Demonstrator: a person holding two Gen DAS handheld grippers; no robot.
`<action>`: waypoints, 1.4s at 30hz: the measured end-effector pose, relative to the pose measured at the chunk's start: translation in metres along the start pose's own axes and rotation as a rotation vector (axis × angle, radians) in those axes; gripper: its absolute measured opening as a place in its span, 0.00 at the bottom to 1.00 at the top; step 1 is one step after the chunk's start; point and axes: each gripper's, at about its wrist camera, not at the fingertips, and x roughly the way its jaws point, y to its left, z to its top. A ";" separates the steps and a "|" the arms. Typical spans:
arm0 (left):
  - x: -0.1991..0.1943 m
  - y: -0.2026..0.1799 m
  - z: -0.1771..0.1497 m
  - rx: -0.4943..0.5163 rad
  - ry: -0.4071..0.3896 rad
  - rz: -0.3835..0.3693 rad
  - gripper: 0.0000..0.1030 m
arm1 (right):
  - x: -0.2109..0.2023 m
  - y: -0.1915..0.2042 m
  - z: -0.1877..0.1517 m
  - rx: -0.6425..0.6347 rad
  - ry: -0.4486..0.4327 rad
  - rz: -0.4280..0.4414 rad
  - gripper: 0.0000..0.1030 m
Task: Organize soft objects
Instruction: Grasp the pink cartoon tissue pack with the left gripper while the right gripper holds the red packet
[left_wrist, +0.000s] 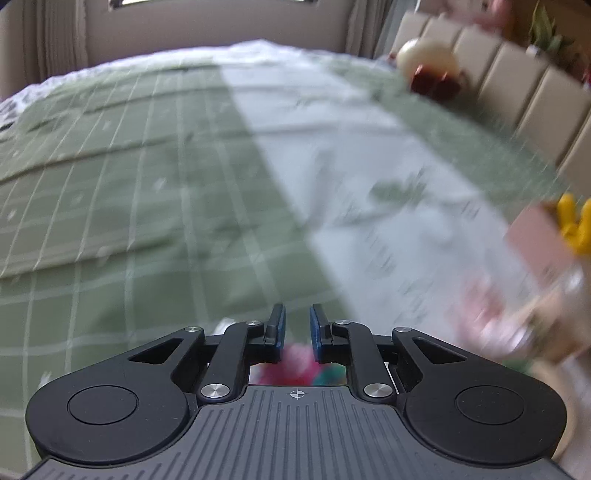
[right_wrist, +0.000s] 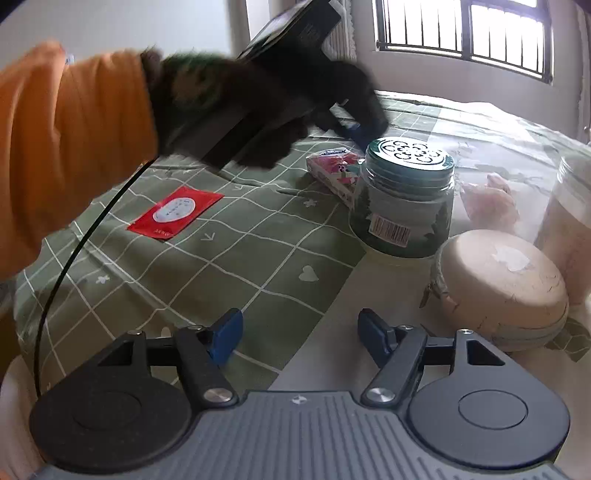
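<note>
A pack of tissues with pink print lies flat on the green checked bed cover, just behind and to the left of a clear jar with a dark green lid. It touches or nearly touches the jar's side; the glass hides the exact spot. A flat red packet with a round white label lies on the same cover, well apart from the tissues, toward the left. In front of the jar, on the pale floral strip of the cover, sits a round cream case with a cracked surface and a zip pull. A blurred pink soft thing lies behind it, beside a tall clear container at the right edge.

The right gripper hangs low over the cover with its blue pads standing wide apart and nothing between them.

The left gripper shows in the right wrist view above the tissues, held by a dark-gloved hand at the end of an orange sleeve. In its own blurred view the left gripper has its jaws nearly closed, a narrow gap between the pads and nothing gripped. Beneath them a pink and green blur shows; what it is I cannot tell.
</note>
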 end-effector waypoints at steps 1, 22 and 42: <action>-0.008 0.008 -0.011 -0.013 0.006 0.009 0.15 | 0.001 -0.002 0.000 0.007 0.001 0.010 0.72; -0.122 -0.058 -0.141 0.444 0.026 -0.064 0.30 | -0.018 -0.005 -0.015 0.003 0.008 -0.082 0.76; -0.088 -0.046 -0.120 0.428 0.063 -0.029 0.73 | -0.011 -0.006 -0.015 -0.017 0.031 -0.014 0.92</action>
